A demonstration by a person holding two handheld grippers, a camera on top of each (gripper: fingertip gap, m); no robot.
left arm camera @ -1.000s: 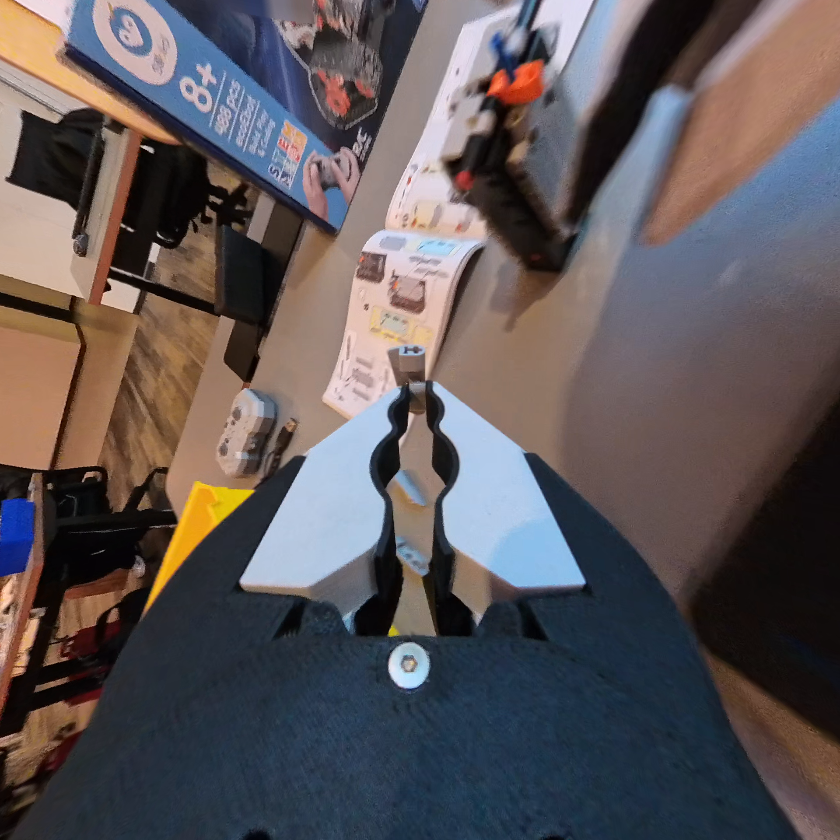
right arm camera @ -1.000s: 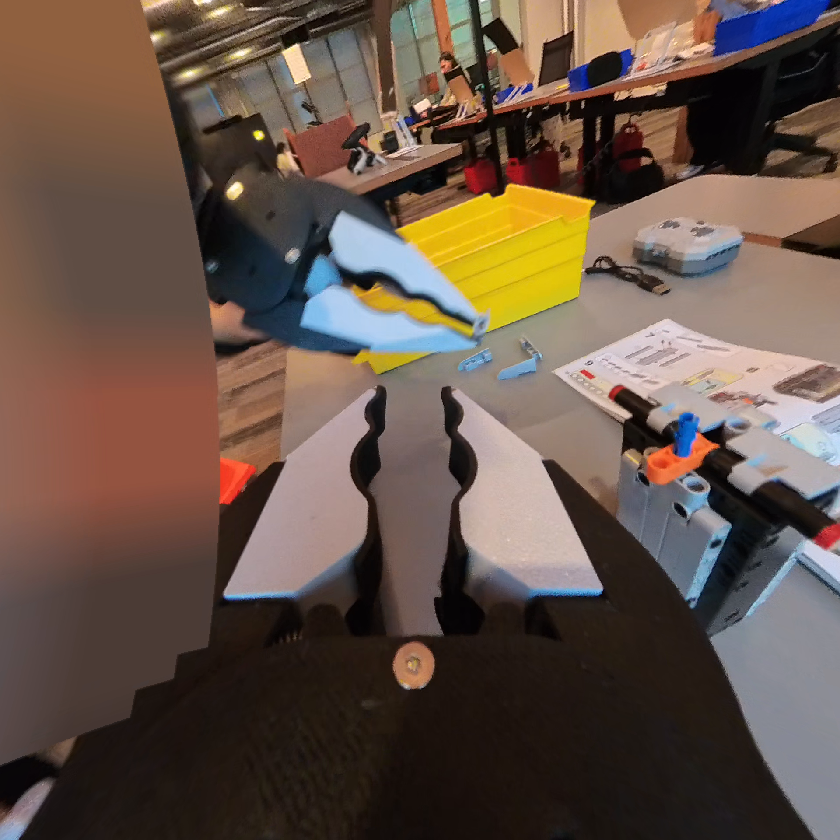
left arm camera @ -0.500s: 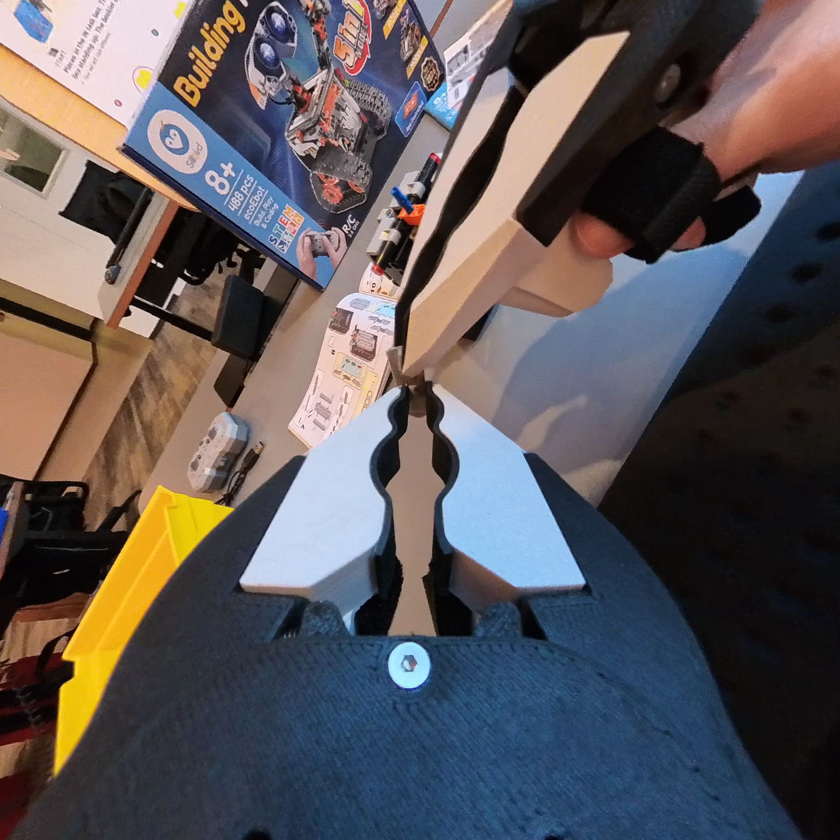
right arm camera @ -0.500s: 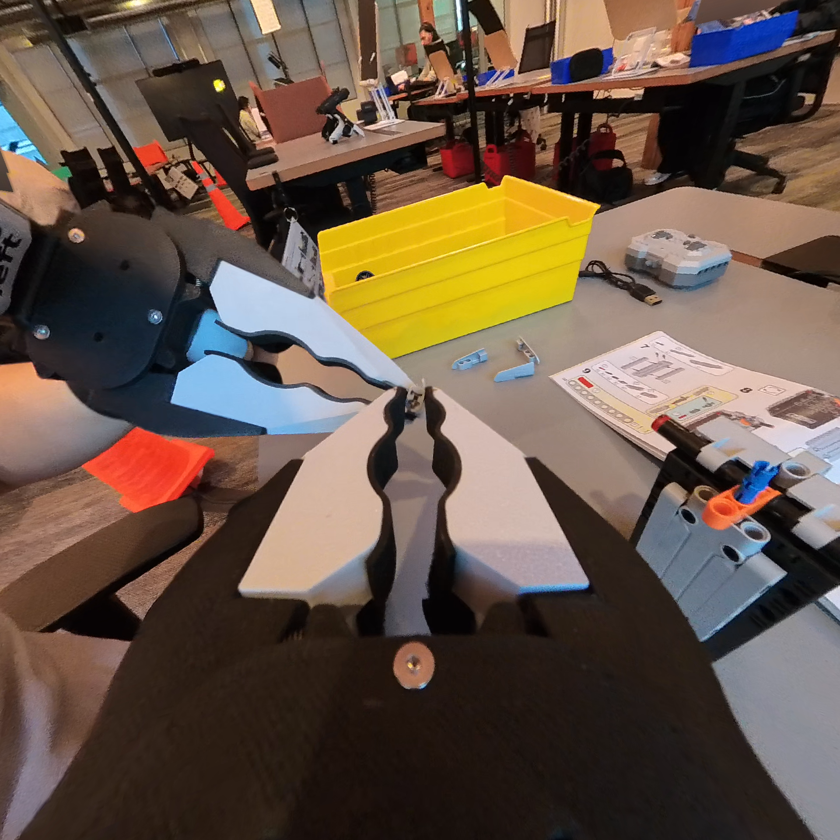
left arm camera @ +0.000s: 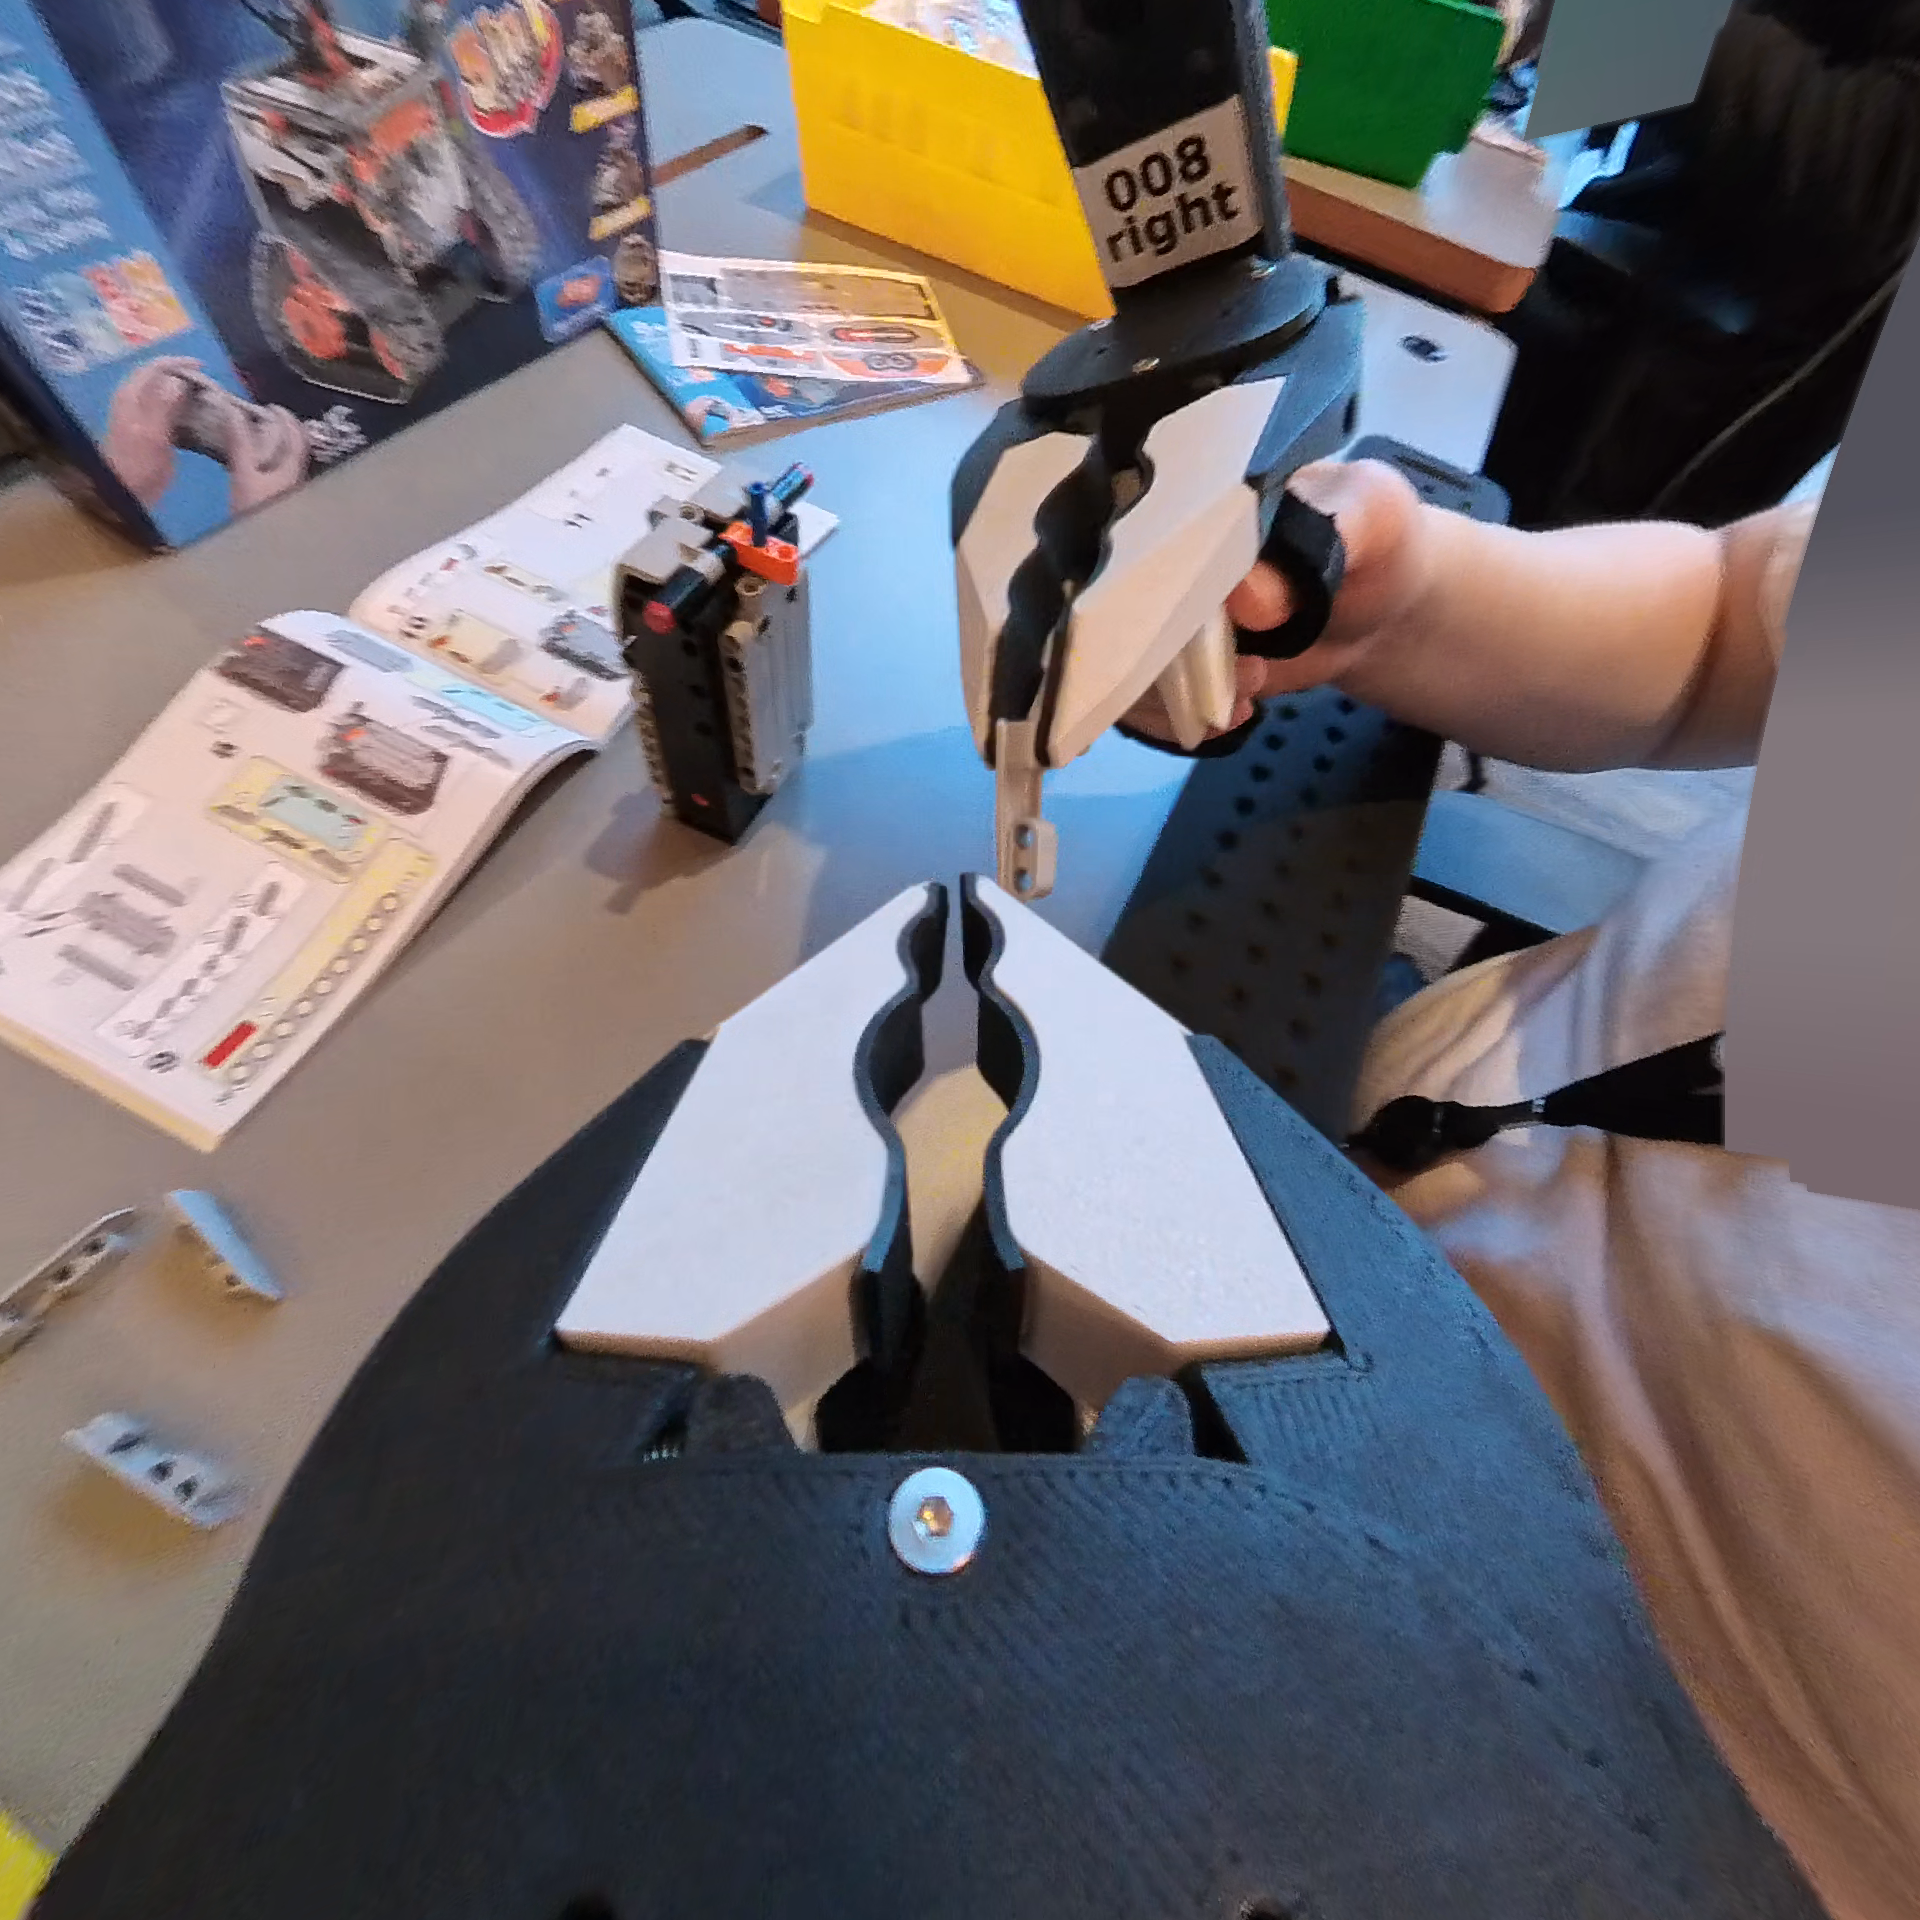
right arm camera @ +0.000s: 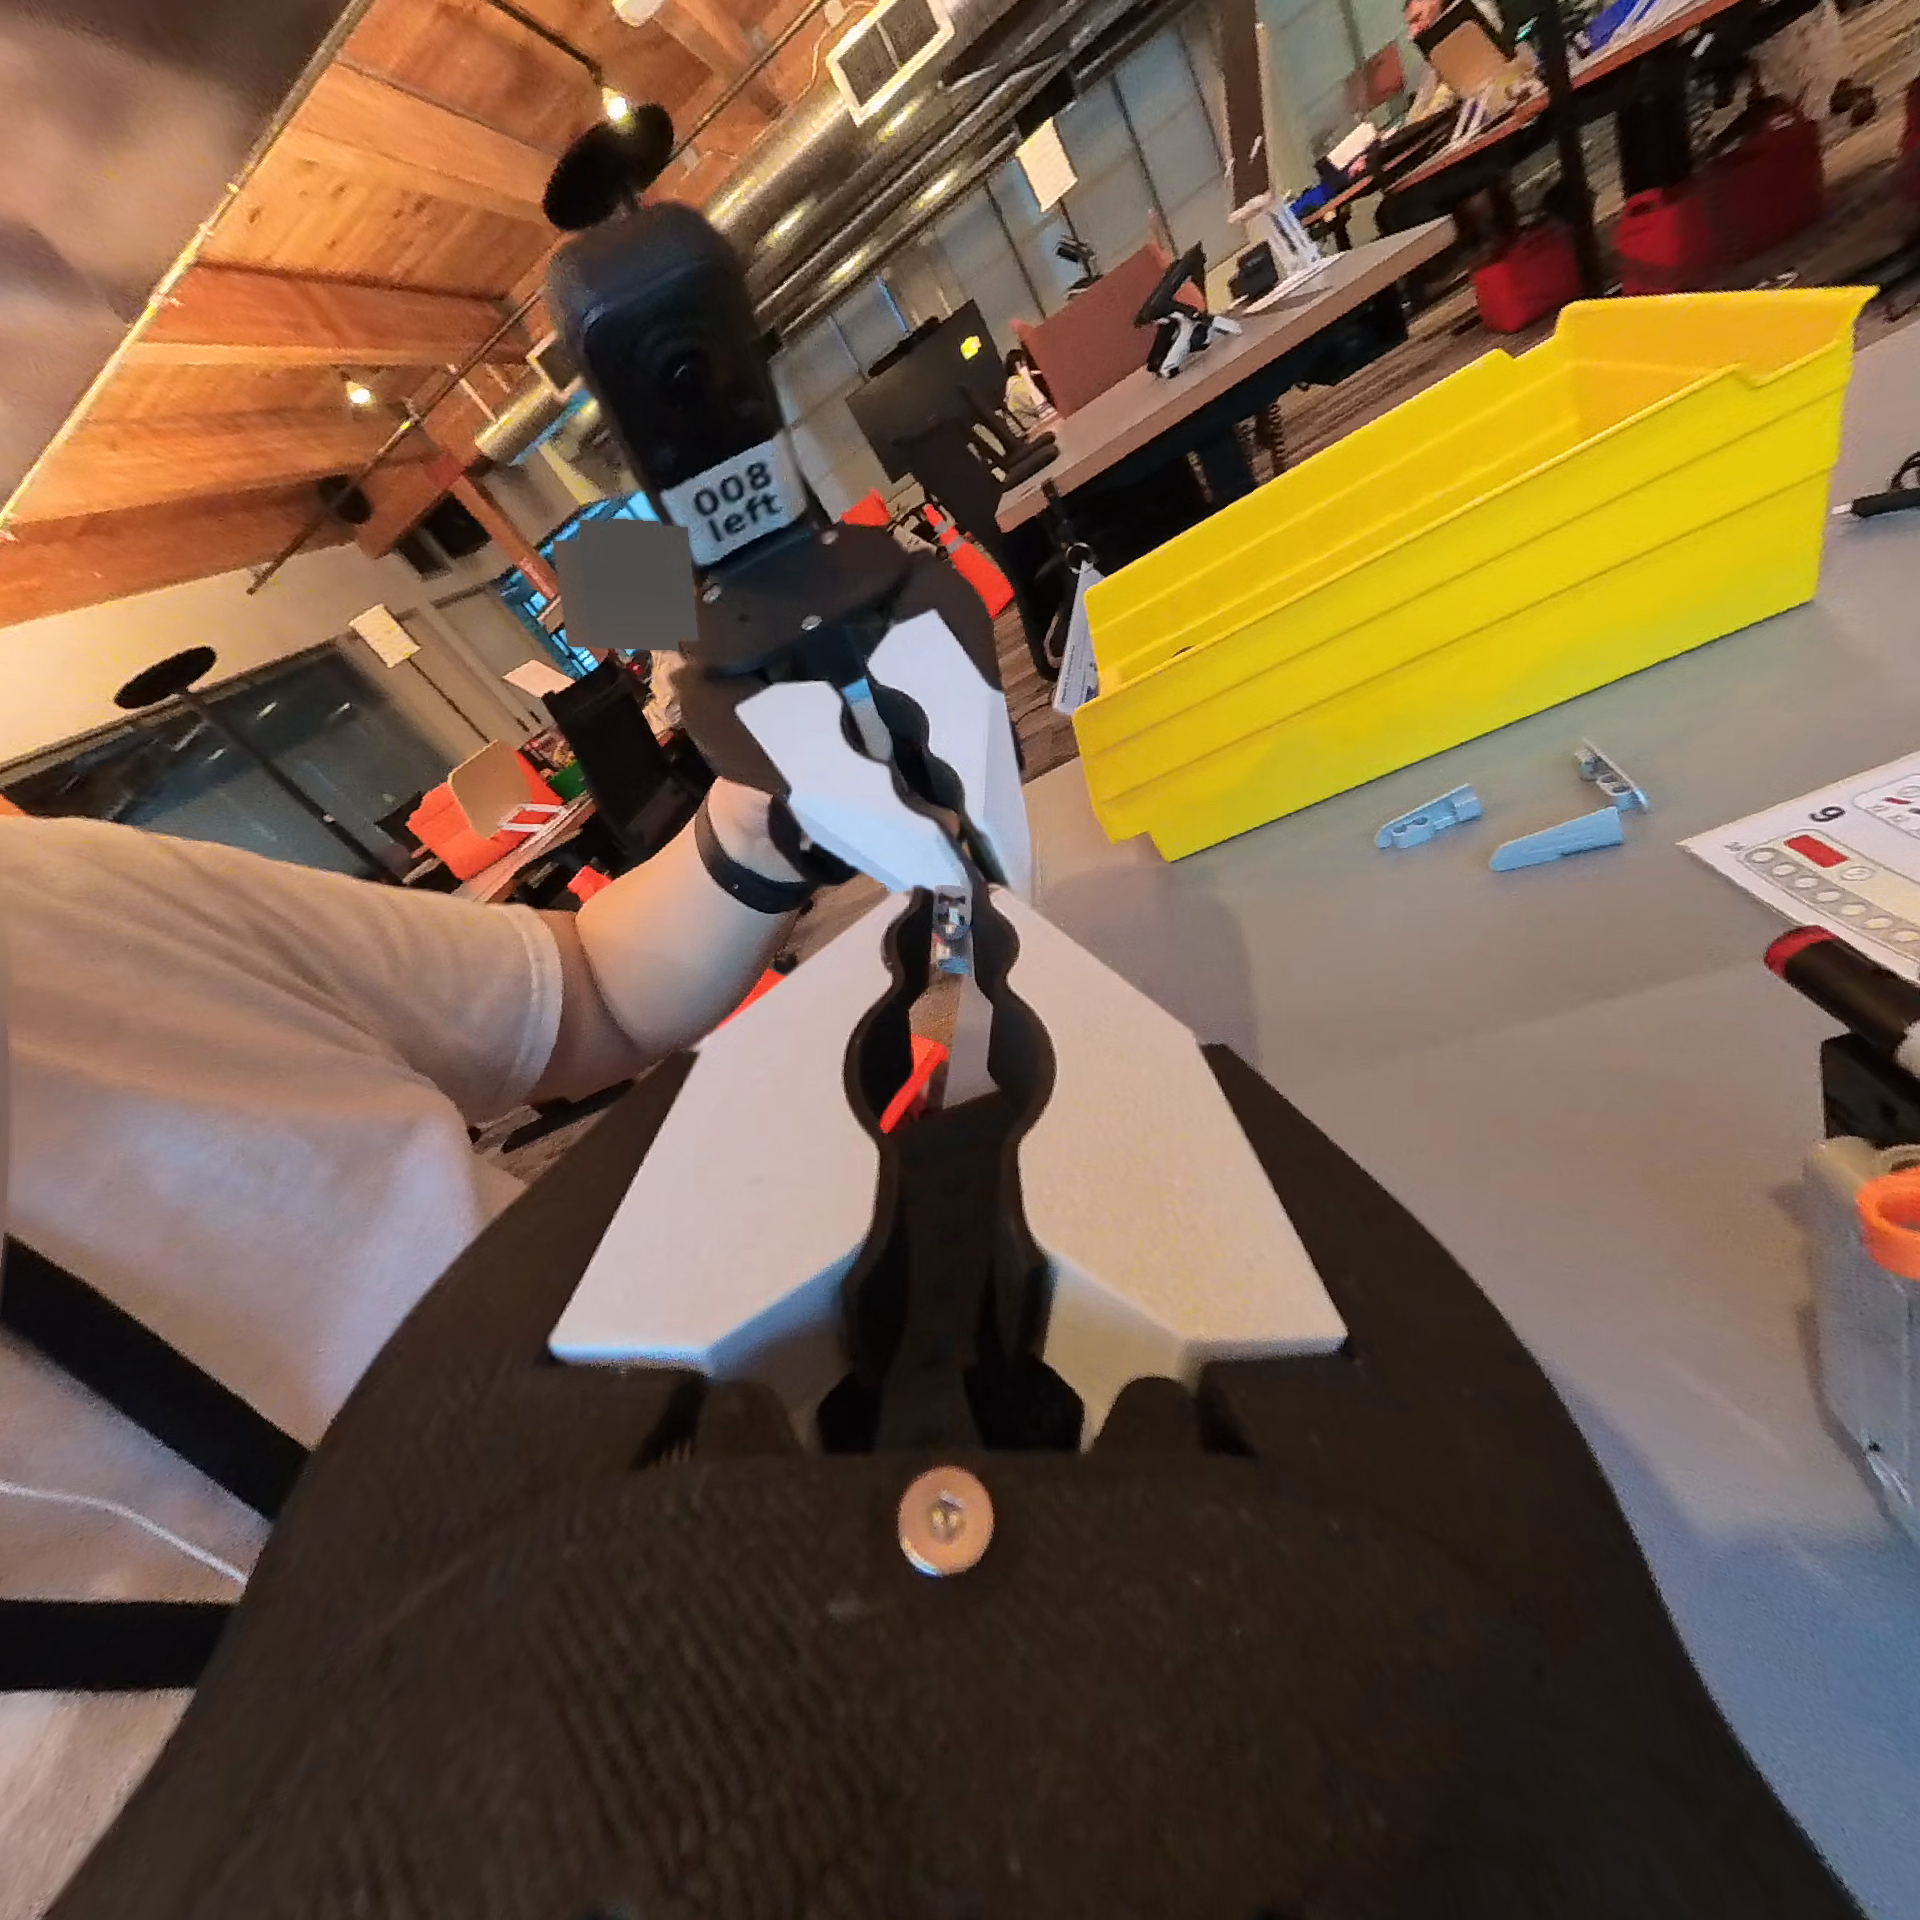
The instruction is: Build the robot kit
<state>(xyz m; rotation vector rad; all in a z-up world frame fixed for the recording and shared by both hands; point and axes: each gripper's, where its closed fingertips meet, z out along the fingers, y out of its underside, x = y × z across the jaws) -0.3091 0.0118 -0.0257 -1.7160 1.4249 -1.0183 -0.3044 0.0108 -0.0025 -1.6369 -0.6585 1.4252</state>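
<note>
My right gripper (right arm camera: 951, 920) is shut on a small grey angled beam (right arm camera: 951, 940), and it holds the beam in the air over the table's near edge. In the left wrist view the beam (left arm camera: 1023, 831) hangs down from the right gripper (left arm camera: 1023, 753), just right of my left gripper's tips. My left gripper (left arm camera: 954, 896) is shut with nothing between its fingers. It faces the right gripper tip to tip, and it also shows in the right wrist view (right arm camera: 982, 862). A black and grey brick assembly (left arm camera: 717, 675) with an orange part stands on the grey table (left arm camera: 520, 1039).
An open instruction booklet (left arm camera: 260, 831) lies left of the assembly, with a blue kit box (left arm camera: 208, 208) behind it. A yellow bin (right arm camera: 1455, 582) stands at the table's end; loose grey pieces (right arm camera: 1418, 831) lie before it. Another yellow bin (left arm camera: 935, 156) and a green bin (left arm camera: 1371, 83) stand farther back. Only a small space, under 4 cm, lies between the two pairs of fingers.
The grey beam has passed from my left gripper to my right one. The two grippers have swung round to face each other, and the left one is empty.
</note>
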